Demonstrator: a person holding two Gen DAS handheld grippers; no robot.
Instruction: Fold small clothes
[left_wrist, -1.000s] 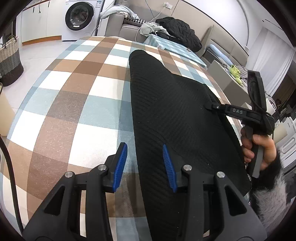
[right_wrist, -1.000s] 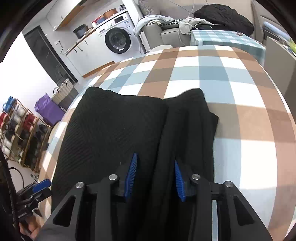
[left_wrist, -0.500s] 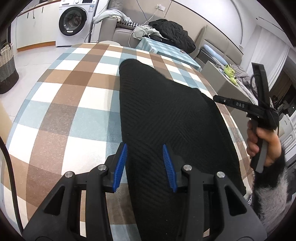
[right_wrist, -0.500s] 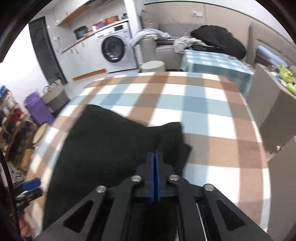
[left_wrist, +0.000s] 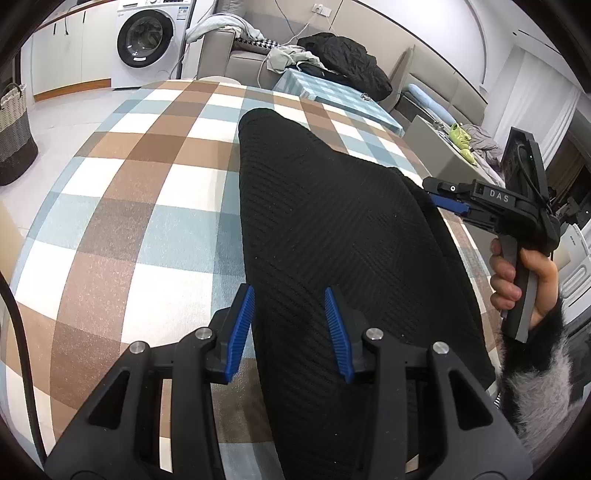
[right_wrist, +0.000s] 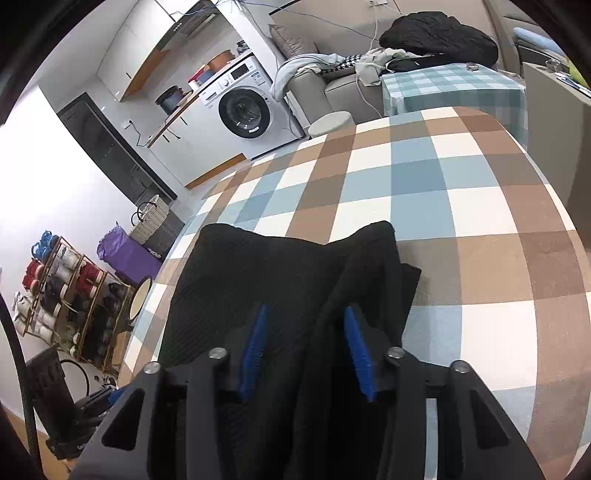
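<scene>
A black ribbed knit garment (left_wrist: 332, 221) lies lengthwise on the checked tablecloth (left_wrist: 147, 184). My left gripper (left_wrist: 290, 328) hovers open over its near left edge, and the pads are not pressing on cloth. At the garment's right side a hand holds my right gripper (left_wrist: 437, 194) just above the fabric. In the right wrist view the garment (right_wrist: 277, 266) has a folded-over flap with a raised ridge. The right gripper (right_wrist: 304, 350) is above that ridge with its jaws opening, and the pads stand clear of the cloth.
The tablecloth (right_wrist: 461, 192) is bare beyond the garment. A washing machine (left_wrist: 147, 40), a woven basket (left_wrist: 13, 136) and a sofa piled with clothes (left_wrist: 343, 62) stand past the table. A shoe rack (right_wrist: 62, 295) sits on the floor to the left.
The right gripper's jaws went from apart to fully shut, then apart again. It also rose a little off the garment's right edge. The left gripper stayed open in place.
</scene>
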